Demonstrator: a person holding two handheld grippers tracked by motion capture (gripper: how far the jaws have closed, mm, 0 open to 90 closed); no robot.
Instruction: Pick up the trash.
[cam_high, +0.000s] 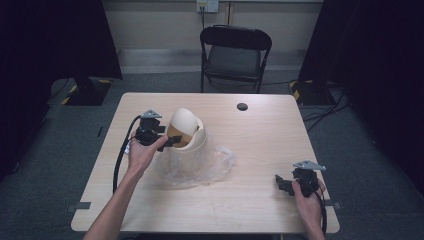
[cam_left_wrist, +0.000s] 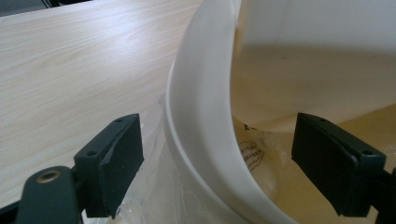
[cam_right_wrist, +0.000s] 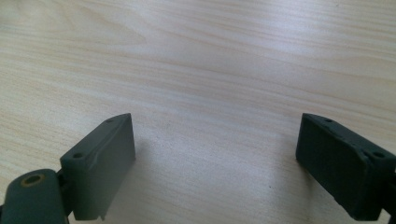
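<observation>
Reaching toward the item: left claw (cam_high: 172, 141), jaws spread and grasping nothing, set astride the rim of the cream container (cam_high: 187, 131), one jaw outside the wall, one inside, neither pad touching in the left gripper view.

Item: cream container (cam_left_wrist: 205, 121), a smooth plastic tub or bucket-like vessel, lying tilted on its side with its mouth turned toward the left claw. Rim thick, rounded, off-white; interior pale yellow-tan. A printed label of some kind lies low inside, too small to read.

Location: left half of the counter (cam_high: 260, 150), nearer the far edge than the near one, resting on the far part of a crumpled clear plastic bag (cam_high: 200, 165) that spreads toward the counter's middle.

Right claw (cam_high: 282, 184): released, jaws wide, over bare wood near the near right corner, well apart from the item; bare counter between the jaws in the right gripper view (cam_right_wrist: 215, 154).

Progress, as judged: early. Approach to the rim looks complete; clenching on the wall not yet done; lifting or separating container from bag remains. Bag loose and unheld.
</observation>
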